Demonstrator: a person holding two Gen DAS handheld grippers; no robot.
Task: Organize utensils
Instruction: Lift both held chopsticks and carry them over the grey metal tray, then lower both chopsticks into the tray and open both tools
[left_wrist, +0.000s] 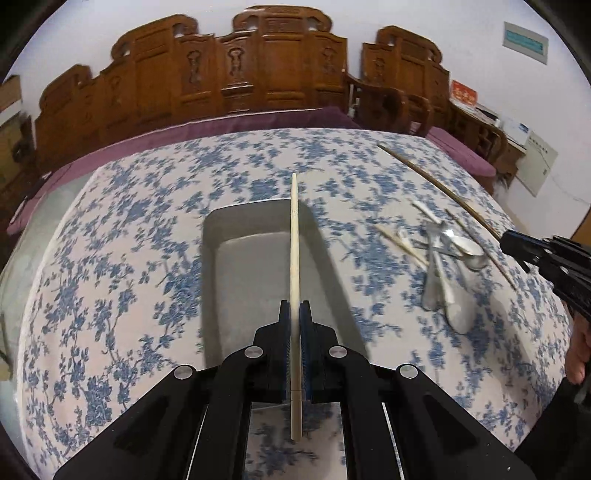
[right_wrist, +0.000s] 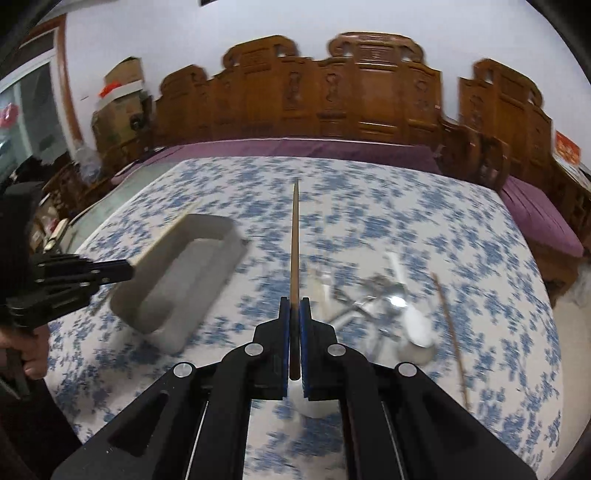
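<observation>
Left wrist view: the left gripper (left_wrist: 295, 314) is clamped on a pale chopstick (left_wrist: 294, 258) that runs straight ahead, hanging over the grey tray (left_wrist: 210, 258). The tray sits around the middle of the desk (left_wrist: 110, 295), long side pointing toward the far edge, with lots of bare floral cloth on its left out to the left edge. Over toward the right edge there's a pile of metal spoons (left_wrist: 447, 266) with a few loose light chopsticks (left_wrist: 399, 243) touching it. The right gripper (left_wrist: 517, 245) pokes in from that side, clenched on a long dark chopstick (left_wrist: 439, 184) angled toward the far right corner. Behind the far edge: purple cushion (left_wrist: 258, 122), carved wooden bench back (left_wrist: 236, 70), white wall.

Right wrist view: the right gripper (right_wrist: 294, 314) is pinching that dark chopstick (right_wrist: 295, 240), thin and brown, pointing at the far edge. The tray (right_wrist: 125, 306) is off to the left, tilted in this view, and the left gripper (right_wrist: 125, 268) is at its near-left rim holding the pale chopstick (right_wrist: 166, 232) along the tray's left side. The spoons (right_wrist: 417, 325) are just right of the gripper, blurry, with a thin brown stick (right_wrist: 452, 332) beside them toward the right edge. Something white sits right under the gripper, too hidden to tell what. Far half of the desk (right_wrist: 406, 206) is open cloth.
</observation>
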